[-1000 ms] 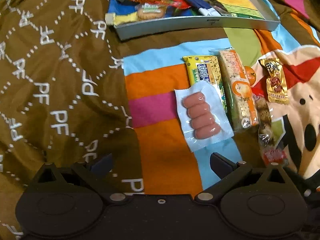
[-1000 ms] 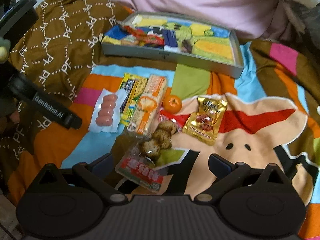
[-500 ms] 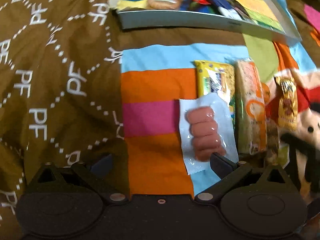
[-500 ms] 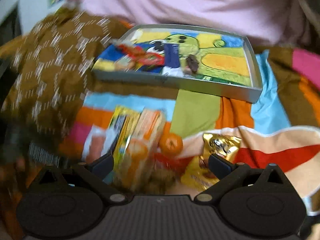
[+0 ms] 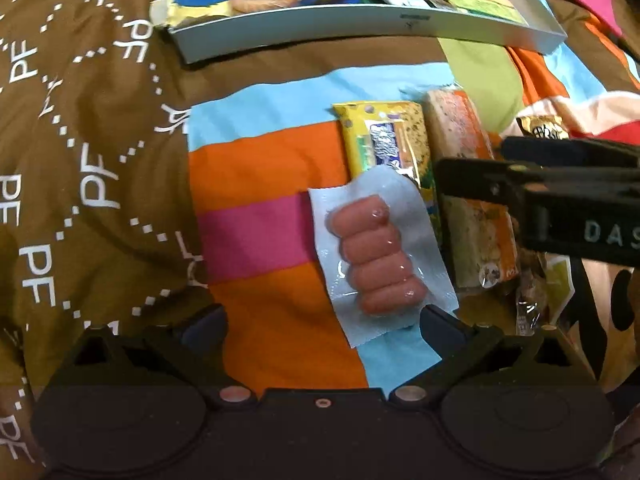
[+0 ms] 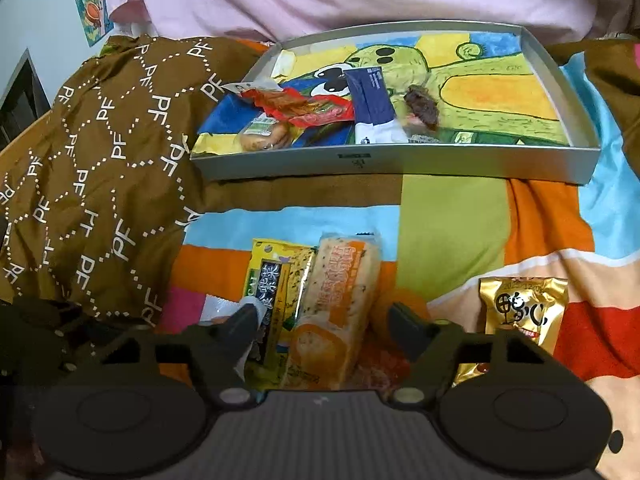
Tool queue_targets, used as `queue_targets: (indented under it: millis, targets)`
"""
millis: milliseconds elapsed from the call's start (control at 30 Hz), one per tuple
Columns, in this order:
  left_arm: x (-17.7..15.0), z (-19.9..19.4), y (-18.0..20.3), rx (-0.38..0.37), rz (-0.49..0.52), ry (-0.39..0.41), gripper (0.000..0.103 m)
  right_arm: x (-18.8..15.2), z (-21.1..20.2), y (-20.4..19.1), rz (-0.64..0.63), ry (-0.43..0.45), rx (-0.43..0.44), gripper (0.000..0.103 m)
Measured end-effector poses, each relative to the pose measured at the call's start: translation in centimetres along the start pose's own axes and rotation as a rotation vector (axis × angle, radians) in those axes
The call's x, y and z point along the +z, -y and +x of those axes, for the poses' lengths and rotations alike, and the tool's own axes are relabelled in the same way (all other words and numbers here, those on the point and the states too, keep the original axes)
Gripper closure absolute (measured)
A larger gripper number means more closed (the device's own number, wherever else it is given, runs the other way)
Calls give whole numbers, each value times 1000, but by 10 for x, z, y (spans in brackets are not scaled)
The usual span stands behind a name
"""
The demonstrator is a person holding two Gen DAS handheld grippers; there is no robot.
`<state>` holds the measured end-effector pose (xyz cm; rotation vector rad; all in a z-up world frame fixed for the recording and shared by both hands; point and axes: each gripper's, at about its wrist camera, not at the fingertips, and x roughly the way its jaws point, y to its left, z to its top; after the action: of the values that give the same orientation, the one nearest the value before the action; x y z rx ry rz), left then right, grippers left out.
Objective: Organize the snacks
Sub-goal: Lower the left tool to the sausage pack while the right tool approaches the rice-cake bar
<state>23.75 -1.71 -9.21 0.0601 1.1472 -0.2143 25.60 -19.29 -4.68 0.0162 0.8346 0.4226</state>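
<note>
R gripper [image 6: 324,320] half spread, jaws just been closing, straddling orange bread pack [image 6: 332,312] and yellow seaweed pack [image 6: 276,280]; pads not pressing yet, nothing pinched. Orange fruit [image 6: 404,304] just beside R-side finger. L gripper [image 5: 320,320] spread wide, empty, hovering over near end of sausage pack [image 5: 376,252], no contact seen. Loose snacks in row on patchwork blanket [image 6: 452,232]; gold pouch [image 6: 520,312] apart to the right. Grey tray [image 6: 400,160] further off, several snacks already inside. Judgement: bread pack soft, light, crushable, so grip across mid width, gentle squeeze. Sausage pack: film slippery, flat margin hard to nip off soft bedding; better to pinch across the sausage bulge.
</note>
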Motion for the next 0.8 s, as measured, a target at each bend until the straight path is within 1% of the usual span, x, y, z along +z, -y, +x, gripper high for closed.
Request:
queue_targets:
  millis: [67, 200, 400, 433, 467, 500, 567, 700, 800]
  targets:
    - [0, 0, 2, 3, 12, 0, 1, 0, -2, 0, 2, -17, -7, 48]
    - [1, 0, 1, -1, 0, 6, 1, -2, -5, 1, 29, -48, -5, 49]
    - [0, -2, -2, -6, -23, 27, 1, -3, 9, 1, 45, -80, -7, 49]
    - [1, 0, -2, -7, -26, 24, 1, -5, 11, 1, 43, -85, -9, 52]
    - [2, 1, -2, -9, -29, 20, 1, -6, 11, 1, 37, -81, -14, 57]
    - [2, 2, -2, -12, -33, 17, 1, -6, 11, 2, 33, -79, -16, 57]
    - [4, 4, 0, -18, -38, 18, 1, -5, 7, 3, 43, -71, -18, 62]
    - [3, 2, 0, -44, -45, 31, 1, -2, -4, 5, 57, -44, -27, 66]
    - [2, 0, -1, -48, -54, 44, 1, -1, -11, 7, 78, -30, -12, 66]
